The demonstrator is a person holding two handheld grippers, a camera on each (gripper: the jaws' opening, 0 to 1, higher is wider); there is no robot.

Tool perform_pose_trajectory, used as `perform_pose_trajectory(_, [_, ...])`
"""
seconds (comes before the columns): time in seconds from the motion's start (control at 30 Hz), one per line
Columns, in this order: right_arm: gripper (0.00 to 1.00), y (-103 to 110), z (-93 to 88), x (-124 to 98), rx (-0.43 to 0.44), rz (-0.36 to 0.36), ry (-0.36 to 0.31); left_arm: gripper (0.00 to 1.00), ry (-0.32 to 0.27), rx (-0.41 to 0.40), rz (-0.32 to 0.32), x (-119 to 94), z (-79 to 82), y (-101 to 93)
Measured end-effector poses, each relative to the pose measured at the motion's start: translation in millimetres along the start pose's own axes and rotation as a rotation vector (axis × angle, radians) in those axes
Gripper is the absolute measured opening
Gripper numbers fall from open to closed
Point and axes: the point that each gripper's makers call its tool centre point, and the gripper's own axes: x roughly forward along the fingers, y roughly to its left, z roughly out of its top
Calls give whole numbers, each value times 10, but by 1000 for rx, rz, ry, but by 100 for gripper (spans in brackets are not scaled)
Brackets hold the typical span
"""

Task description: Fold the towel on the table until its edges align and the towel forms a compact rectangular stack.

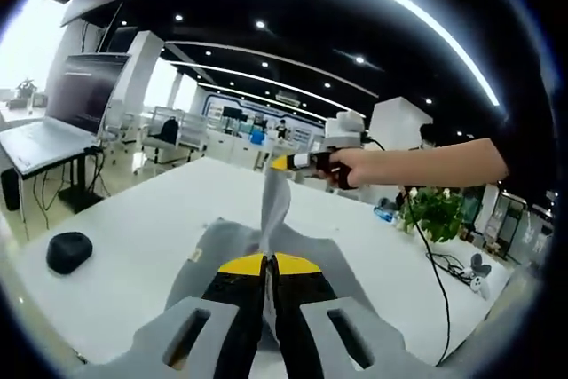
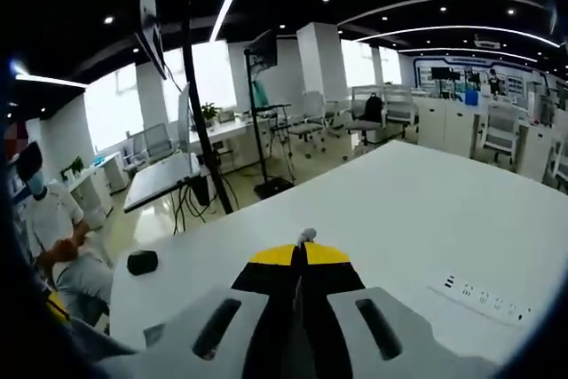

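Left tongs: seen at 6 o'clock in the left gripper view, jaws pressed together on a fold of the towel, which is pinched between the yellow tips.
Towel: grey, partly spread on the white table just past the left tongs; a narrow strip is drawn up toward 12 o'clock to the right tongs, which are seen in the left gripper view well above the table.
Right tongs: closed on the towel's upper end; in the right gripper view a small grey tuft is seen poking out between the yellow tips at 6 o'clock.
Hand: wrapped around the right tongs' handle, the forearm entering from 3 o'clock.
Table extras: a dark rounded object lies at 9 o'clock, well apart from the towel; a white power strip lies at 4 o'clock in the right gripper view.
Hidden: the towel's near edge is covered by the left tongs; its full outline and corners cannot be made out.
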Motion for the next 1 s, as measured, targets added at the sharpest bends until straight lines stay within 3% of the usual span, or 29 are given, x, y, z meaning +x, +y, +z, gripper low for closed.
perform_pose_trajectory(0.23, [0,-23,-128,236,17,-4,24,2,5,-7,30,27,-91,180])
perform_pose_trajectory(0.6, [0,50,-505,785,31,-33,78,2,43,-64,110,50,-426,576])
perform_pose_trajectory(1.0, [0,103,-842,1124,6,-59,138,2,90,-125,166,122,-712,937])
